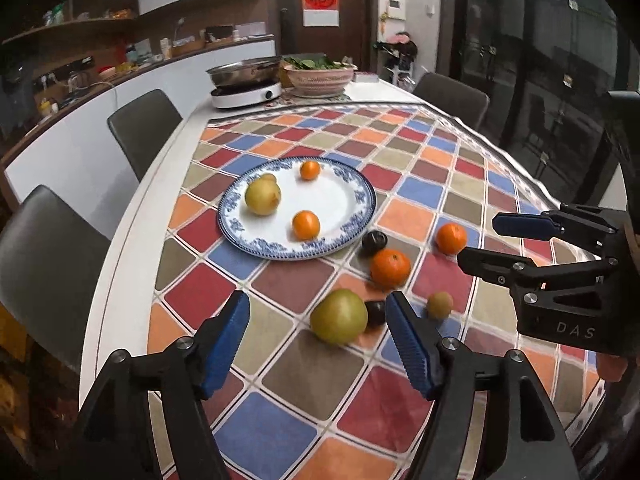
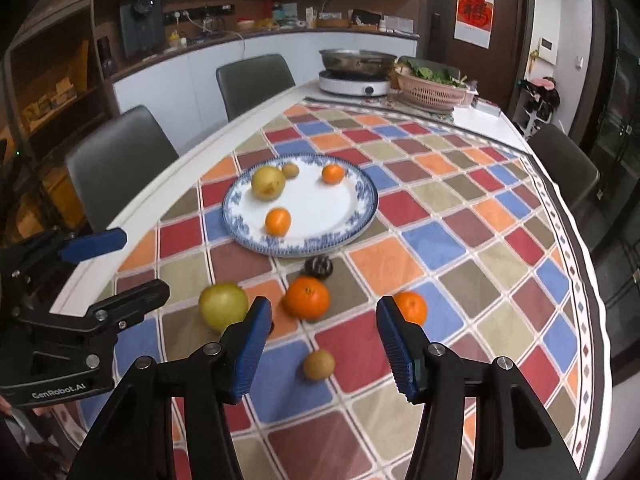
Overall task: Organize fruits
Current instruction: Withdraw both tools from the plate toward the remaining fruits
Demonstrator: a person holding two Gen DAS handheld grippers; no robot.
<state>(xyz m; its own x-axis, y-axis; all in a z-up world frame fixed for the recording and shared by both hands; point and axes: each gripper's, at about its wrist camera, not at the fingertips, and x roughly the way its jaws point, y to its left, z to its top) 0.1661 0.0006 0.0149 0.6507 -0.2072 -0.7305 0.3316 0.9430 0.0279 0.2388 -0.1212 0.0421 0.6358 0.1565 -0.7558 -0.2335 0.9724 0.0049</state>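
Observation:
A blue-rimmed white plate [image 1: 336, 200] [image 2: 320, 204] holds a yellow pear [image 1: 263, 197], two small oranges [image 1: 306, 225] [image 1: 310, 170] and a small brownish fruit [image 2: 290, 169]. On the checked cloth in front of it lie a green apple [image 1: 339, 316] [image 2: 223, 307], two oranges [image 1: 390, 266] [image 1: 451, 238], two dark plums [image 1: 374, 242] [image 1: 376, 313] and a small yellow-brown fruit [image 1: 440, 305] [image 2: 319, 364]. My left gripper [image 1: 317, 298] [image 2: 146, 260] hovers open just short of the green apple. My right gripper [image 2: 323, 304] [image 1: 484, 240] hovers open before an orange [image 2: 307, 297]. Neither holds anything.
At the table's far end stand a steel pan on a white induction cooker [image 1: 246, 80] and a pink basket of greens [image 1: 320, 76]. Grey chairs [image 1: 140, 132] [image 2: 120, 164] line the left side, and another [image 2: 568, 164] stands at the right. The cloth ends short of the white table edge [image 1: 132, 248].

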